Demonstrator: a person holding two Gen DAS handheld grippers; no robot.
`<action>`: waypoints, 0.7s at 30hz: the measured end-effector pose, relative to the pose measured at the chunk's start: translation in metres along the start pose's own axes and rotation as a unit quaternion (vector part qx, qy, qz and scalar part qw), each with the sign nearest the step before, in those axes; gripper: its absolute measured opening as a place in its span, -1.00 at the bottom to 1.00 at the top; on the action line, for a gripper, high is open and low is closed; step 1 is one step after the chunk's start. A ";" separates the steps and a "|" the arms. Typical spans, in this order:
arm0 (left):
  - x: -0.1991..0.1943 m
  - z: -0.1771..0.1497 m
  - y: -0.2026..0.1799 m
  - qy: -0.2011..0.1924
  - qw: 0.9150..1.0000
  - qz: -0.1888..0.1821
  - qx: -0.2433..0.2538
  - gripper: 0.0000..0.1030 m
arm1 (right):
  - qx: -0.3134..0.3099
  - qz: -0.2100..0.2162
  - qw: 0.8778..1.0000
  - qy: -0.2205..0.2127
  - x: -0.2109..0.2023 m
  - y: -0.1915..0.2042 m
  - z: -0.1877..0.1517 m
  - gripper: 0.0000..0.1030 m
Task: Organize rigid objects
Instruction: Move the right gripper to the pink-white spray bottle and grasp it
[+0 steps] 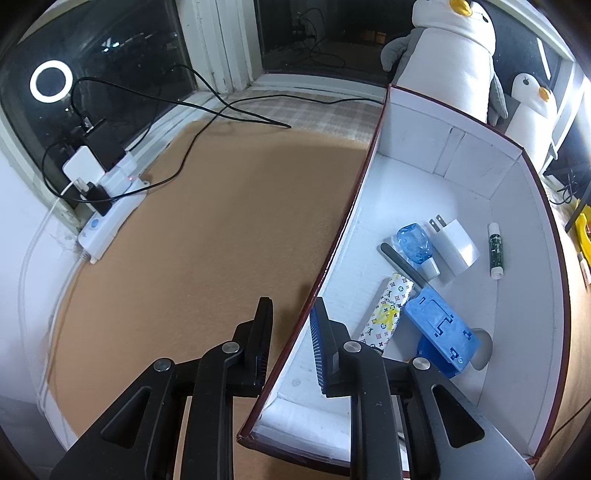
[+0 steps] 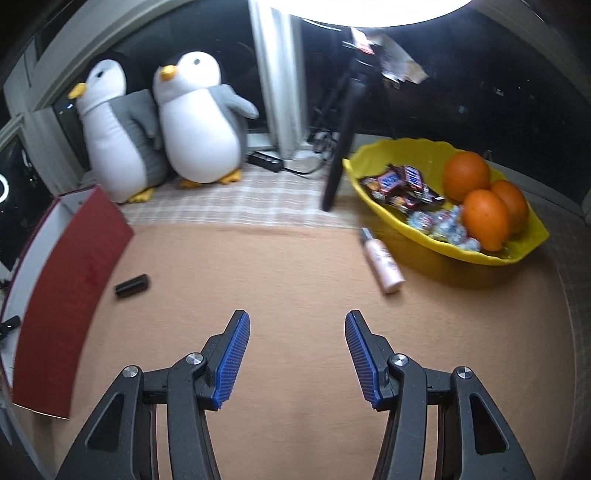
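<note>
Night shots, so my windows are just black mirrors. On the left wrist cam a ring light (image 1: 51, 81) glares back off the glass, and the white box (image 1: 454, 192) interior reads clean and sharp. The right wrist cam has a blown-out lamp (image 2: 369, 9) at the top edge, and everything past the fingers looks soft, like the yellow bowl (image 2: 402, 243). Both views have heavy fisheye bending and dark vignetted corners.

The right tool (image 2: 297, 356) is held wide apart above the tan bench (image 2: 258, 266). A black cylinder (image 2: 132, 285) lies beside the red box (image 2: 70, 280) (left); a pink bottle (image 2: 384, 266) touches the yellow bowl (image 2: 436, 251).
</note>
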State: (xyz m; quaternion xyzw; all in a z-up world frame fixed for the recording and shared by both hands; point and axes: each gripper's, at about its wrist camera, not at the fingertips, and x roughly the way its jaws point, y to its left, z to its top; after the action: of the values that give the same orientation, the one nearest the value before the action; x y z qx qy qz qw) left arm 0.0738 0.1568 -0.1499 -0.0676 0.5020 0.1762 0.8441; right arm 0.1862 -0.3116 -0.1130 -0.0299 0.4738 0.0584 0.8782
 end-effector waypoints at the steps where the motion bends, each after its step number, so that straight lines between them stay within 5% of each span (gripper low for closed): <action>1: 0.000 0.000 -0.001 0.001 1.000 0.002 0.001 -0.62 | -0.001 -0.006 1.000 0.001 0.002 -0.004 0.000 -0.03; 21: 0.005 0.004 -0.009 0.012 0.999 0.031 0.008 -0.57 | -0.005 -0.025 0.999 0.033 0.056 -0.046 0.023 -0.04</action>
State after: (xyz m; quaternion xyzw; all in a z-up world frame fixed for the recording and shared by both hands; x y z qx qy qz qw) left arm 0.0822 0.1502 -0.1528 -0.0470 0.5150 0.1974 0.8328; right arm 0.2418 -0.3501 -0.1471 -0.0477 0.5018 0.0375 0.8629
